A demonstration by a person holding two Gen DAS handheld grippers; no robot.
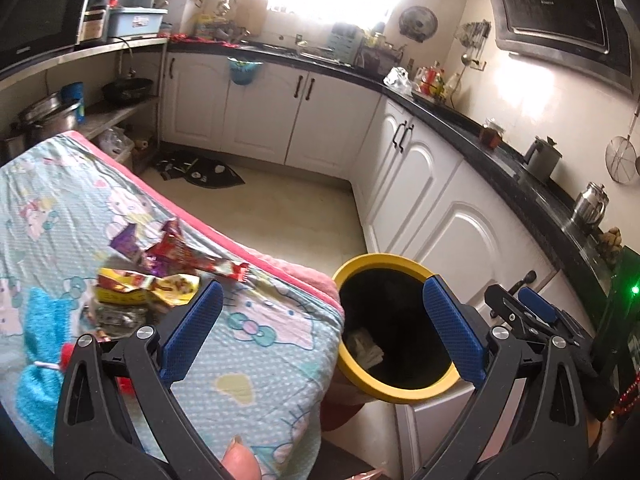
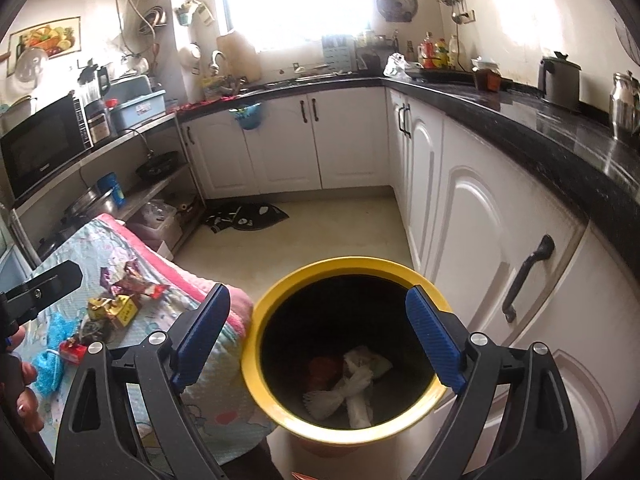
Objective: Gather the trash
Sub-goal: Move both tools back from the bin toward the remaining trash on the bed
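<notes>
A yellow-rimmed bin (image 2: 348, 265) with a dark inside stands on the floor beside a table under a cartoon-print cloth (image 1: 260, 364). White crumpled paper (image 2: 356, 390) and something red (image 2: 324, 366) lie at its bottom. My right gripper (image 2: 320, 338) hangs open over the bin's mouth, with nothing between its jaws. My left gripper (image 1: 322, 330) is open and empty above the table's corner and the bin (image 1: 394, 394). On the cloth lie a red wrapper (image 1: 182, 256), a yellow wrapper (image 1: 136, 284) and other scraps. A blue pad (image 1: 538, 306) of my right gripper shows at the right.
White cabinets (image 2: 472, 232) under a black counter (image 2: 560, 136) run close along the bin's right side. A dark mat (image 2: 248, 216) lies on the pale floor beyond. A blue fuzzy cloth (image 1: 38, 360) sits on the table. A hand (image 2: 24, 384) holds the left gripper.
</notes>
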